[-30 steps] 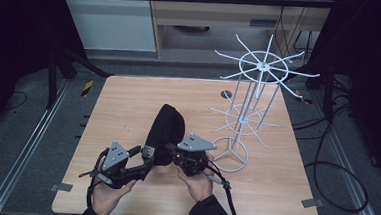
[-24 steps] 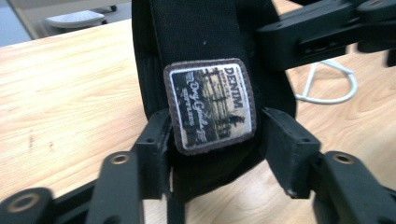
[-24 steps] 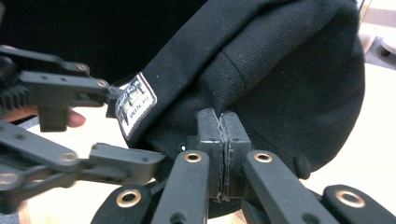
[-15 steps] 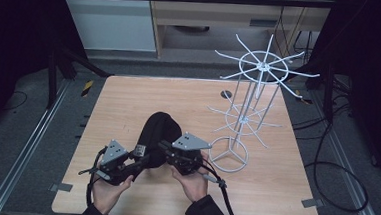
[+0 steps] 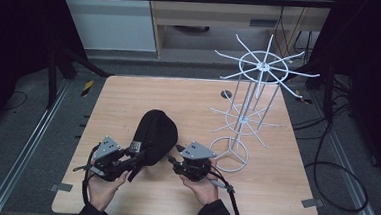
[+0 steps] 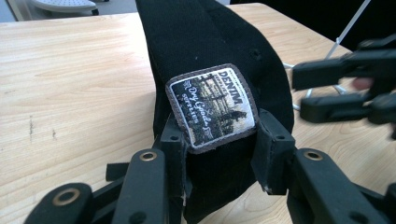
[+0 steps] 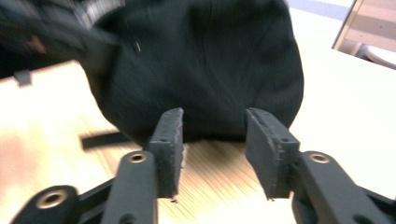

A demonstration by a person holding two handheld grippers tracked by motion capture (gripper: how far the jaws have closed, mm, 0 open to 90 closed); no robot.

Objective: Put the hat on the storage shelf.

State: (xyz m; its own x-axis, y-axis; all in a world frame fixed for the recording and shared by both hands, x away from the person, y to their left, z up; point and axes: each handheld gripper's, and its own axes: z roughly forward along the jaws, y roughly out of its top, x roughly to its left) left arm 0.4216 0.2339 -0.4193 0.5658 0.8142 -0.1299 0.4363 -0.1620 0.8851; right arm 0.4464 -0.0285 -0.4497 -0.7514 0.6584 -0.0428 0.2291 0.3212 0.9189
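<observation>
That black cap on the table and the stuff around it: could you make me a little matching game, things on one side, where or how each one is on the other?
Things:
1. black cap
2. left gripper
3. right gripper
4. white wire rack

States:
A. stands upright on the table's right side
B. jaws apart, nothing between them
C. lies on the wooden table
D. clamped on the cap at its patch

Pairs: 1-C, 2-D, 3-B, 4-A

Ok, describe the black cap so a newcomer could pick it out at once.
Start at the wooden table with the white wire rack standing at its right. Left of the rack's ring base, near the front edge, lies the black cap, clamped by the left gripper. It alone is soft and dark, with a sewn patch reading "DENIM".
</observation>
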